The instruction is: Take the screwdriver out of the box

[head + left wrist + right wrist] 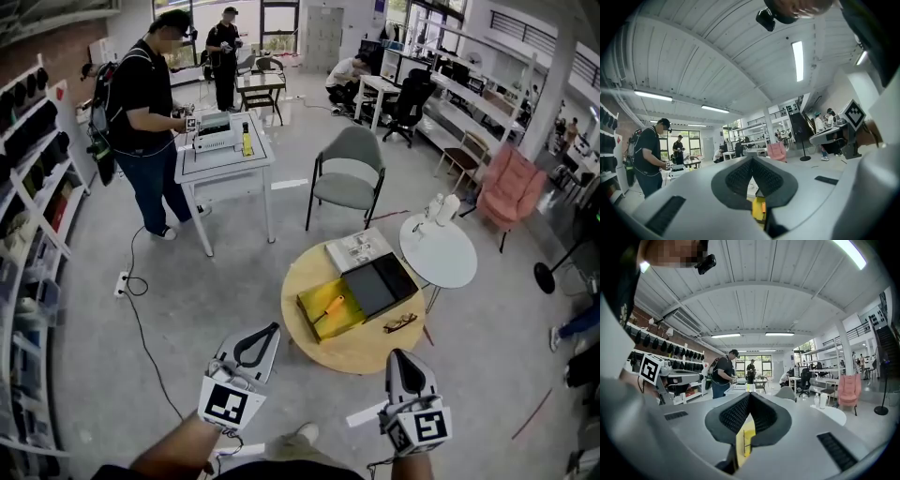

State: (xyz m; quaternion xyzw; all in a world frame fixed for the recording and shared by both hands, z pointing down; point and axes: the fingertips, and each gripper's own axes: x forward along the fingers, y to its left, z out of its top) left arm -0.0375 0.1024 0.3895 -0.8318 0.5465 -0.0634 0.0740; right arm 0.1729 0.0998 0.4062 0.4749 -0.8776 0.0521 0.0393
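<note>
- The screwdriver (330, 307), orange-handled, lies inside the open yellow-lined box (349, 321) near the middle of the round wooden table (375, 352).
- The left gripper (271, 331) is clenched on nothing, tips together, off the table's near-left side.
- The right gripper (402, 357), likewise closed and empty, hangs by the table's near edge.

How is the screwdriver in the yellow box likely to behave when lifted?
Probably stiff and light: the screwdriver looks small and slim. Its orange handle might roll once out of the yellow box, where it lies slanted.
</note>
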